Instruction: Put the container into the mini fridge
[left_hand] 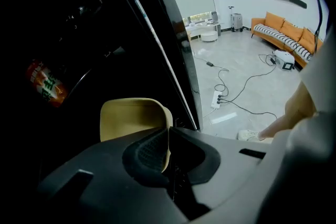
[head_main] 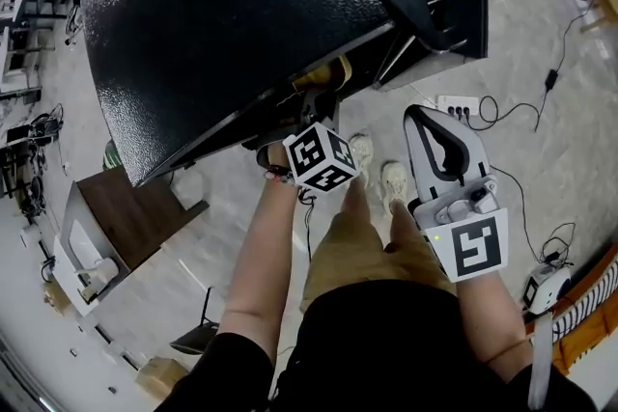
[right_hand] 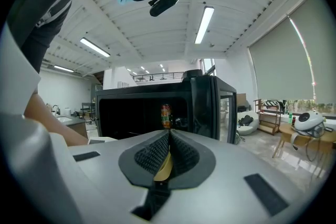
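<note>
The left claw [left_hand: 169, 132] is clenched on the thin wall of the yellow container [left_hand: 131, 119]. It holds the container upright at the dark mouth of the mini fridge [head_main: 232, 24], close beside the black front edge. An orange-and-green can [left_hand: 47, 84] stands deeper inside. The right claw [right_hand: 168, 136] is clenched, tips together, and points at the fridge from out in front. A yellow sliver shows low in its gap; I cannot tell what it is.
</note>
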A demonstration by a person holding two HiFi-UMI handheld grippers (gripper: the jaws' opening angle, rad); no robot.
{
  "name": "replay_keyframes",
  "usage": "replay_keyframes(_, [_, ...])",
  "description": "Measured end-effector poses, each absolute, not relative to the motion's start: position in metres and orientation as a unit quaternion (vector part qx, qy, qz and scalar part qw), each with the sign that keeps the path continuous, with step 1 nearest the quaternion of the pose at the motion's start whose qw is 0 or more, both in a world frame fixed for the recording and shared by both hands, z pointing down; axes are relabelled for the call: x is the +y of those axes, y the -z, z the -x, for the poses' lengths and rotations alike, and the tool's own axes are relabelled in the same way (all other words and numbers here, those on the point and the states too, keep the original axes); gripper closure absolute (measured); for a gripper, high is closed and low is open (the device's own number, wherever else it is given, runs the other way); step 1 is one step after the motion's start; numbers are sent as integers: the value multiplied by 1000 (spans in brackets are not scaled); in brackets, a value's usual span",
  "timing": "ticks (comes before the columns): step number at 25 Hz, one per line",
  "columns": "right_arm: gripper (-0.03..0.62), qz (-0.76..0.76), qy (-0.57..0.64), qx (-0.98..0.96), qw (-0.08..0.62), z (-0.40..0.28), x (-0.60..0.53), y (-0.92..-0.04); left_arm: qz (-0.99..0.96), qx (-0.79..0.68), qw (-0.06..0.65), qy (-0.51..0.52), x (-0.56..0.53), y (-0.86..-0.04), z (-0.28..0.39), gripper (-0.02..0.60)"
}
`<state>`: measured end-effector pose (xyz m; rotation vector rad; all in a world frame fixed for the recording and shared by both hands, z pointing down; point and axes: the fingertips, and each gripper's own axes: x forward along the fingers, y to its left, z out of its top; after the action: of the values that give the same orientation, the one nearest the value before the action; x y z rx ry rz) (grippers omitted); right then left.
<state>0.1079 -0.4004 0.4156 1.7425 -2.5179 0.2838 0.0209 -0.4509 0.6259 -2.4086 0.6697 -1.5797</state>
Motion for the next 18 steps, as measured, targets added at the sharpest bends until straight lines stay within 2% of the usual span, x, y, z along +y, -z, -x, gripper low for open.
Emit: replay_keyframes(18, [557, -586, -108, -801, 44, -112, -413, -432, 791, 215, 121, 560, -497, -660, -27, 554])
